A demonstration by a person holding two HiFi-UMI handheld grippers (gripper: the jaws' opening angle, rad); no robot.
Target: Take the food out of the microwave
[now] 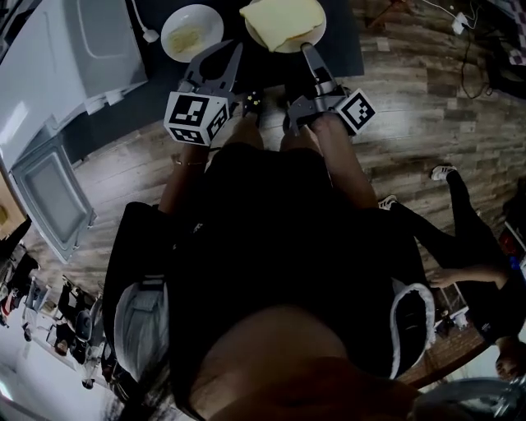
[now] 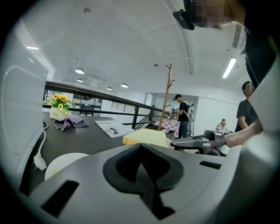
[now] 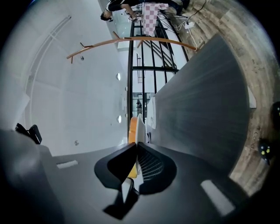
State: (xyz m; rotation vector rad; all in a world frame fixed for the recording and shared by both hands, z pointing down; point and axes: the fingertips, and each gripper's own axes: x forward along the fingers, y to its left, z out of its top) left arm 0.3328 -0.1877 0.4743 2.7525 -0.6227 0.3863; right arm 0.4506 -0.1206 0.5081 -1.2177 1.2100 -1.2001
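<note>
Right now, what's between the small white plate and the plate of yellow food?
Only bare tabletop separates the small plate from the food plate; the head view shows it.

Wood-plank floor, dark table, black railing, wooden coat stand, white ceiling with strip lights.

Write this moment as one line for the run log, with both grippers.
left gripper: shut, empty | right gripper: shut on rim of plate | plate: carries yellow food, over dark table
</note>
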